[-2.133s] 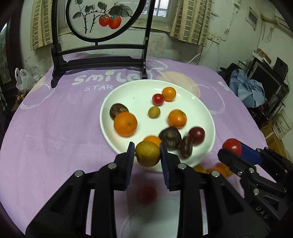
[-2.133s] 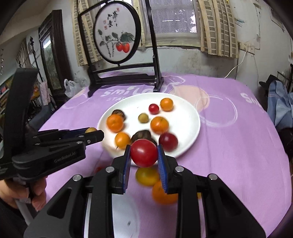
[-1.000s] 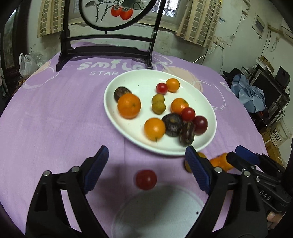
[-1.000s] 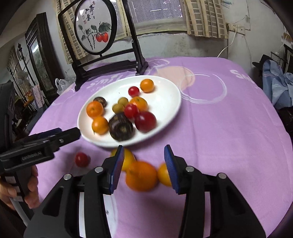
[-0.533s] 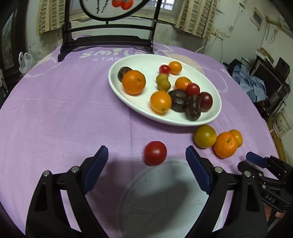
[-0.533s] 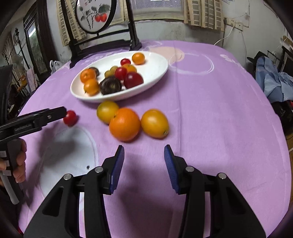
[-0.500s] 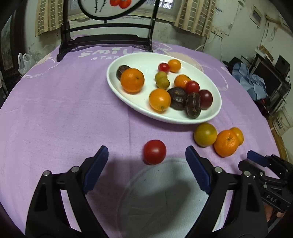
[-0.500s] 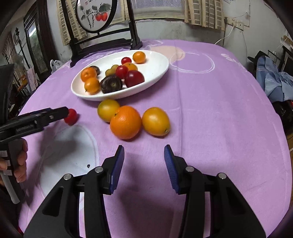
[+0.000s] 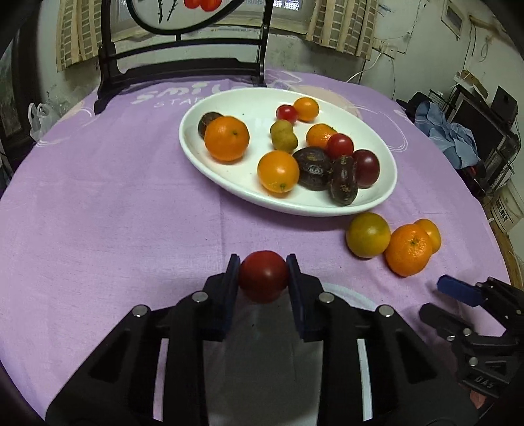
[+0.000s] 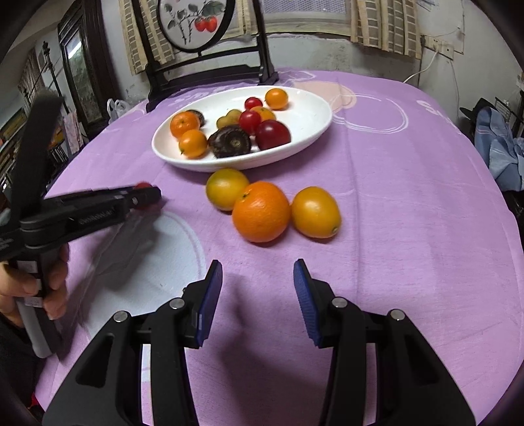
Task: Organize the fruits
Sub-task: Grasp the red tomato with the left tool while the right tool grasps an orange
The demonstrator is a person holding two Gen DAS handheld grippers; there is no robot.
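1. The left gripper point(image 9: 263, 275) is seen clamped on a red tomato point(image 9: 263, 274), pinched between both blue pads just above the purple tablecloth point(image 9: 114, 213). In the right wrist view the same gripper point(image 10: 144, 196) is seen side-on at left, with only a sliver of the tomato point(image 10: 142, 185) visible at its tip.
2. The right gripper point(image 10: 257, 301) is held with its jaws apart and nothing between the pads; it hovers over bare cloth point(image 10: 409, 229).
3. A pale round patch point(image 10: 170, 249) is noted on the cloth, beneath the left gripper.
4. Three loose fruits are recorded on the cloth near the plate: a yellow-green citrus point(image 10: 227, 188), an orange point(image 10: 261, 211) touching it, and a yellow-orange fruit point(image 10: 315, 211) just beside the orange.
5. Beyond them, a white oval plate point(image 10: 308, 108) is recorded holding oranges, small red tomatoes, dark purple fruits and a yellowish fruit.
6. Farthest back, a dark wooden stand with a round painted panel point(image 10: 193, 23) is noted at the table's far edge.
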